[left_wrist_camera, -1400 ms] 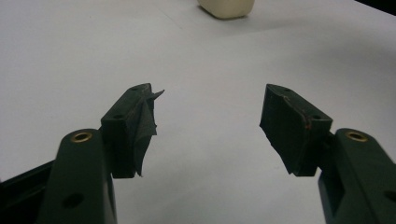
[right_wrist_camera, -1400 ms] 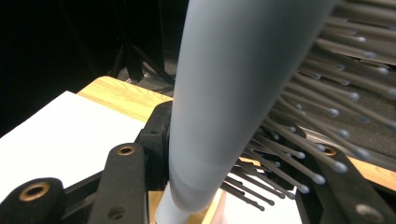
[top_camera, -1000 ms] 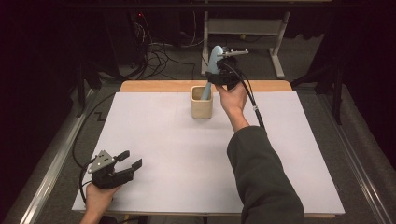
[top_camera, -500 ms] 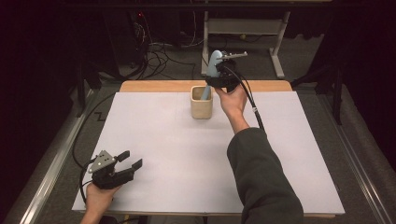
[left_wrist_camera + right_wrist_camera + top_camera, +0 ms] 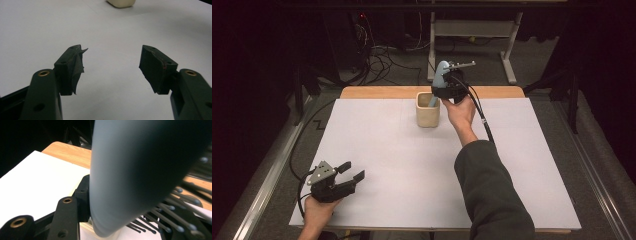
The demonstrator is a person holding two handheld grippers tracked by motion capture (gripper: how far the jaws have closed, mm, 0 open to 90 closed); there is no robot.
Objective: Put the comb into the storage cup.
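Table (image 5: 377, 150): white, cup (image 5: 428, 110) near far edge
Hairbrush (image 5: 439, 80): handle down in cup, insertion nearly done, release left
Right gripper (image 5: 447, 90): clenched on hairbrush above cup
Left gripper (image 5: 343, 176): released, jaws apart, holding nothing, resting near front edge
Change: hairbrush slightly lower in cup than a second ago

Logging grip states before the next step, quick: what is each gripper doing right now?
Left gripper: open, holding nothing, low over the white table cover.
Right gripper: shut on the blue-grey hairbrush, its handle down in the cream cup.
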